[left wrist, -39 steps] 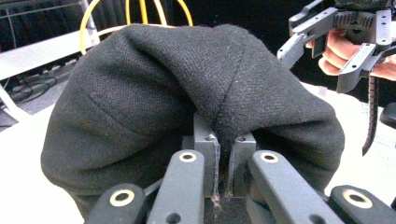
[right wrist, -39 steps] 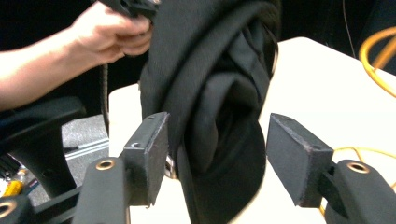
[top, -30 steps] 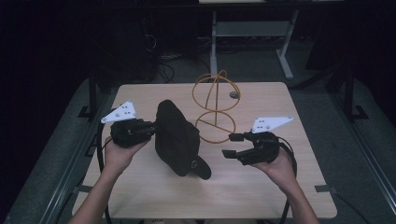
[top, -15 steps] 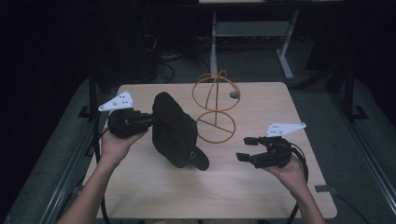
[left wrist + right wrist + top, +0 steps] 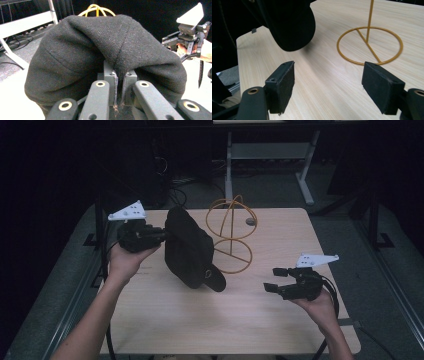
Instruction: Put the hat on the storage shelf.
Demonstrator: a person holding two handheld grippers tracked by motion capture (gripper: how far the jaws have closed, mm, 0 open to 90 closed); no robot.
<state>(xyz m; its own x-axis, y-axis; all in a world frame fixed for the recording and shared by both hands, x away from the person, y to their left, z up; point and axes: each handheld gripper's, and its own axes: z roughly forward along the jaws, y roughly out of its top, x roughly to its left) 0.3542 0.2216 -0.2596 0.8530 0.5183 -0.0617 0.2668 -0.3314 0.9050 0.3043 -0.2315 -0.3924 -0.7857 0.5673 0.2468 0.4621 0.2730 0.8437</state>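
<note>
Two grippers at work: your left gripper (image 5: 162,235) pinches the black cap (image 5: 188,251), fingers pressed on its fabric above the table (image 5: 280,320), beside the gold wire stand (image 5: 231,234). Your right gripper (image 5: 274,279) has just been opening, fingers spread, nothing between. No legible writing.

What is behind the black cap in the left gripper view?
Above the black cap, the top loops of the yellow wire stand show. The cap covers the stand's lower part. To the right, the right gripper is in the open.
</note>
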